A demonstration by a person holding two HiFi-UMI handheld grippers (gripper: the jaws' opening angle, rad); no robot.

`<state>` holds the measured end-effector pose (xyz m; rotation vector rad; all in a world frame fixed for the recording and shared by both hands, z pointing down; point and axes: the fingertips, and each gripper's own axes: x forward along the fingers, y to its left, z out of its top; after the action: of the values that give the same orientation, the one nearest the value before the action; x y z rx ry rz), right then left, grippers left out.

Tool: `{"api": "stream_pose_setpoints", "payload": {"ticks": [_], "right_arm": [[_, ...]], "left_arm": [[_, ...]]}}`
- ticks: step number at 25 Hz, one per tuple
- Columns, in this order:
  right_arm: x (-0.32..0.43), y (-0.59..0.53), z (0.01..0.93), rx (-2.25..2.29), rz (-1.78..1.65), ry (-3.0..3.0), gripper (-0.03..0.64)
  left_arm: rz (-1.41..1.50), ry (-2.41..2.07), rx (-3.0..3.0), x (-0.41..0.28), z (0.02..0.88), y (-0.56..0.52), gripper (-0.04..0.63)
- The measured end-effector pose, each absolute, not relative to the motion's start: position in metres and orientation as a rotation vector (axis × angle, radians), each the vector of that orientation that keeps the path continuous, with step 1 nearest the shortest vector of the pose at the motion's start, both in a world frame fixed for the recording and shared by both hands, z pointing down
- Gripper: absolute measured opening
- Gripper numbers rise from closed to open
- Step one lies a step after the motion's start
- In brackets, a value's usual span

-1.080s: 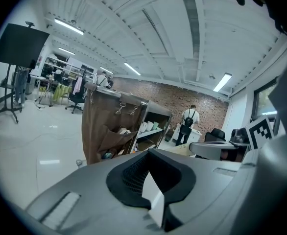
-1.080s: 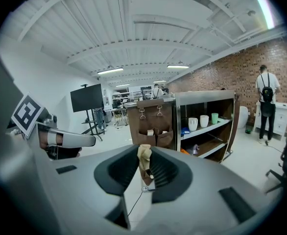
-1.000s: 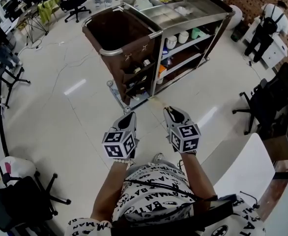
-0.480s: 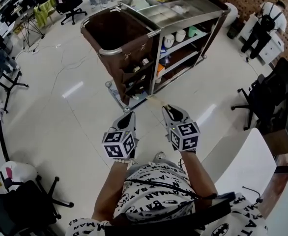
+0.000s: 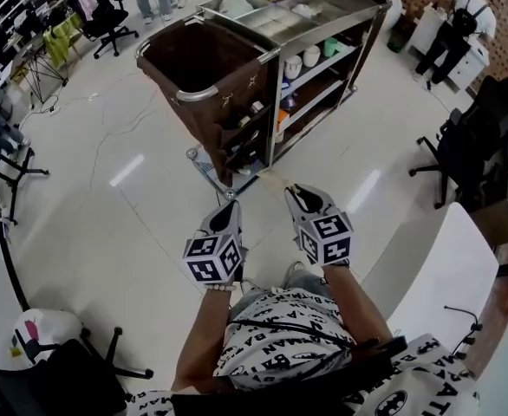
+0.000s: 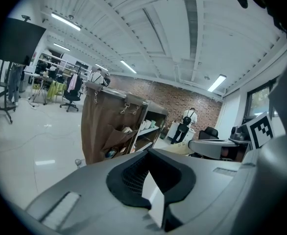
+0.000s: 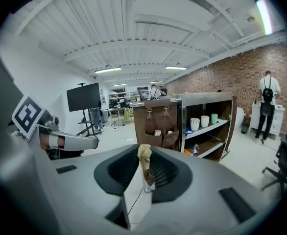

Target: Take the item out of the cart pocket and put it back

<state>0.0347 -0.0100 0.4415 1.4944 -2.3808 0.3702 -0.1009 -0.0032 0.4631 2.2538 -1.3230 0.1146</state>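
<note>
Beige item out of the cart pocket, pinched in the right tongs, well short of the cart.

The steel cart (image 5: 275,102) stands at the far side of the pale floor (image 5: 107,206), cups (image 5: 310,56) on its shelf. A brown bag (image 5: 193,59) hangs on its left end, with pockets (image 5: 241,133) sewn on the side facing the person. Both grippers are held side by side near the person's body, aimed at the cart and well apart from it. The left tongs (image 5: 229,206) are drawn together at the tips with nothing between them. The right tongs (image 5: 296,191) stand narrow, closed on a small crumpled beige item (image 7: 144,154) that sticks up from between the pads, nowhere near the pockets.
</note>
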Motion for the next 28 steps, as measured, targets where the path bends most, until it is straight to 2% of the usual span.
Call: {"api": "stream_pose_setpoints", "payload": {"ticks": [13,28], "right_arm": [[0.031,-0.027,0.439,1.557,0.344,-2.364,0.081],[0.057,-0.138,0.451,1.596,0.384,-2.368,0.081]], "left_arm": [[0.134,-1.293,2.279,-0.109,0.467,-0.005,0.002],[0.251,-1.288,2.327,-0.078,0.476,-0.087,0.002]]}}
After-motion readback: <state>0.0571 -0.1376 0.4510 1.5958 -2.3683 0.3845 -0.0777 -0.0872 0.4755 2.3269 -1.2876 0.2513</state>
